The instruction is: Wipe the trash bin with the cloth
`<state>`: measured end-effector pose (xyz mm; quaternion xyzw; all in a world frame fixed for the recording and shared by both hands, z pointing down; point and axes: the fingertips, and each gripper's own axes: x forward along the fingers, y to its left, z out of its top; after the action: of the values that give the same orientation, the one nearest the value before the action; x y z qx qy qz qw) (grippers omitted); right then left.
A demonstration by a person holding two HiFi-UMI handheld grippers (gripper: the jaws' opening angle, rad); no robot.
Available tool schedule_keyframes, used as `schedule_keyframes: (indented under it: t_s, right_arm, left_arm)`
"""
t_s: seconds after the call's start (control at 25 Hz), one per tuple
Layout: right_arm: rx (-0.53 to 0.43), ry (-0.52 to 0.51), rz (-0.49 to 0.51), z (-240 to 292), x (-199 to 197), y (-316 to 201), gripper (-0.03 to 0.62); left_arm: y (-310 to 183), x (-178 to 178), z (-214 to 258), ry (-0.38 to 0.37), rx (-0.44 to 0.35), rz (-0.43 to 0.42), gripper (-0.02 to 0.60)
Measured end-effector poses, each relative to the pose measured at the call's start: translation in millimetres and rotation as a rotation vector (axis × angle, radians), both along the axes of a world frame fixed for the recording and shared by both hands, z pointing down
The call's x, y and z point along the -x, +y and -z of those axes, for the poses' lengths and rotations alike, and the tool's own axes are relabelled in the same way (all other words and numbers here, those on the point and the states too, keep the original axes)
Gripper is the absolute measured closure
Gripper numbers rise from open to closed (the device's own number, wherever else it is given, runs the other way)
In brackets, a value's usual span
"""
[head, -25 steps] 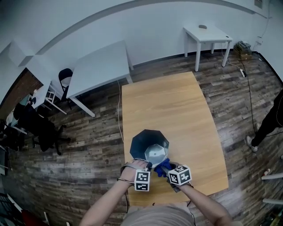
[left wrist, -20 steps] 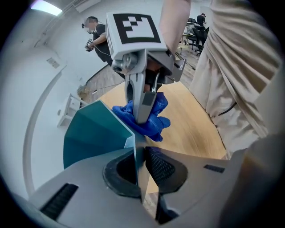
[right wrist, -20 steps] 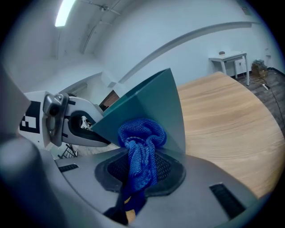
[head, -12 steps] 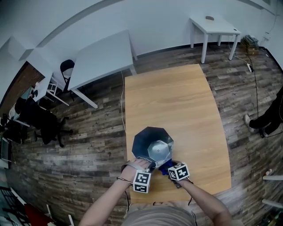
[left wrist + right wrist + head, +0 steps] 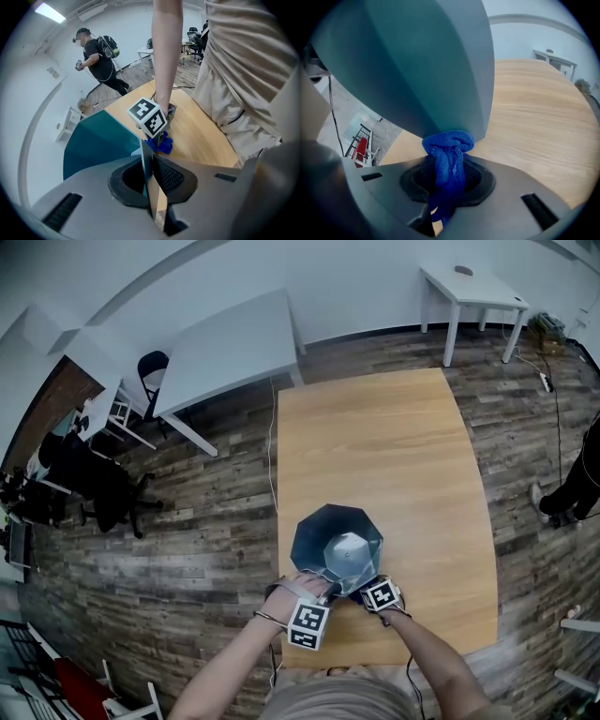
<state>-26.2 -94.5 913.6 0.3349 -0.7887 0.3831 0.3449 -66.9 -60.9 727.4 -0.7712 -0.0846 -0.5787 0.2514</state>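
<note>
A teal octagonal trash bin (image 5: 336, 538) stands near the front edge of the wooden table (image 5: 375, 446). My left gripper (image 5: 315, 585) is shut on the bin's near rim; in the left gripper view the thin wall (image 5: 149, 187) is pinched between the jaws. My right gripper (image 5: 364, 589) is shut on a bunched blue cloth (image 5: 448, 157). The cloth is pressed against the bin's outer wall (image 5: 426, 70) low on its near right side. The left gripper view shows the cloth (image 5: 160, 143) under the right gripper's marker cube (image 5: 149, 117).
A large white table (image 5: 230, 348) and a small white table (image 5: 469, 287) stand beyond the wooden one. Black chairs (image 5: 94, 488) are at the left. A person (image 5: 101, 56) walks on the floor off the table's right side. A cable (image 5: 272, 456) runs along the table's left edge.
My right gripper has moved the cloth in closer against the bin's wall, so less of the cloth shows from above. The left gripper keeps its hold on the rim.
</note>
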Motion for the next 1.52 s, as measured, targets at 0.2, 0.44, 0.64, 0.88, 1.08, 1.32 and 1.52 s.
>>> schedule_keyframes:
  t_s: [0.2,0.44,0.64,0.88,1.08,1.32,1.52]
  right_arm:
    - [0.021,0.034,-0.016,-29.3,-2.1,-0.2,0.517]
    - [-0.01,-0.016,-0.026,-1.6,-7.5,7.3,0.517]
    - [-0.085,-0.108,-0.033,65.3,-27.1,31.5,0.517]
    - [-0.224,-0.261,0.02,162.5,-39.2,64.8,0.517]
    - [-0.332,-0.301,-0.002,221.3,-43.3,73.0,0.517]
    - [-0.399,-0.325,-0.032,262.3,-44.2,73.3,0.517]
    - [-0.388,-0.288,-0.037,261.4,-38.2,53.3,0.517]
  left_arm:
    - [0.7,0.2,0.5,-0.003,0.0,0.004,0.541]
    - [-1.7,6.2,-2.1,-0.031,-0.055,-0.01,0.474]
    - [-10.4,33.3,-6.9,-0.113,-0.112,-0.021,0.408]
    - [-11.9,36.0,-10.2,-0.16,-0.141,0.0,0.443]
    - [-3.8,32.9,-5.1,-0.152,-0.094,0.059,0.483]
    - [6.8,16.3,1.8,-0.122,0.001,0.232,0.509]
    - [10.6,3.2,2.4,-0.123,0.014,0.294,0.512]
